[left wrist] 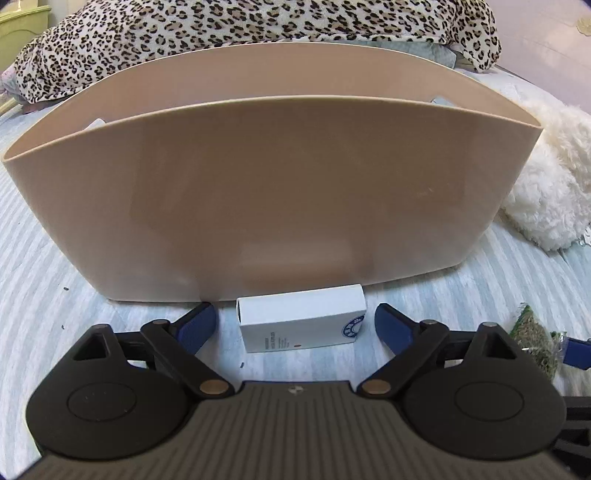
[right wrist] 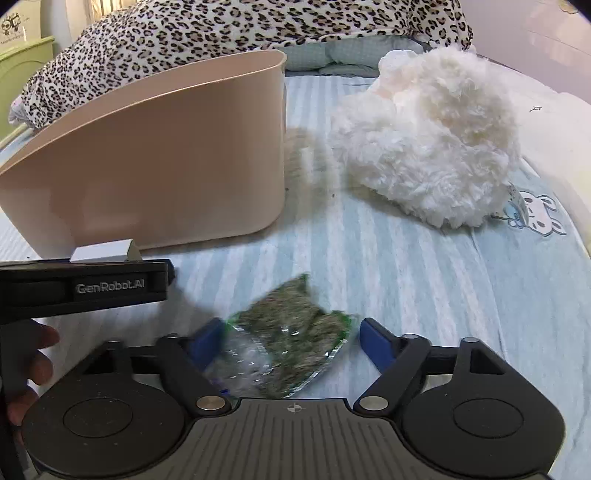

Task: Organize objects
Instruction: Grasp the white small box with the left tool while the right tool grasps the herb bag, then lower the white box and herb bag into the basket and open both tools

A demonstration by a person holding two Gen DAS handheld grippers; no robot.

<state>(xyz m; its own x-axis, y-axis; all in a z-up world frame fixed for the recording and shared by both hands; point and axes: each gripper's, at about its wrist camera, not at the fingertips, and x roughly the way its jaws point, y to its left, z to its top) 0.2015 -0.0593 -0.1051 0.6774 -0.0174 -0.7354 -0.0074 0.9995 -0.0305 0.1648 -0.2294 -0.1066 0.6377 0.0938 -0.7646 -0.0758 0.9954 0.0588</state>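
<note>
A tall beige plastic bin [left wrist: 273, 184] stands on the striped bed; it also shows in the right wrist view [right wrist: 147, 166]. A small white box [left wrist: 301, 317] lies on the bed against the bin's front wall, between the fingers of my open left gripper [left wrist: 295, 321], which do not touch it. The box's top edge [right wrist: 103, 253] shows past the left gripper body in the right wrist view. A clear packet of green dried herbs [right wrist: 291, 332] lies on the bed between the fingers of my open right gripper [right wrist: 291, 336]. The packet shows at the right edge of the left wrist view [left wrist: 535, 339].
A fluffy white plush item [right wrist: 428, 140] lies to the right of the bin, also in the left wrist view [left wrist: 550, 177]. A leopard-print blanket [left wrist: 221, 26] is heaped behind the bin. A green cabinet [right wrist: 22, 62] stands at far left.
</note>
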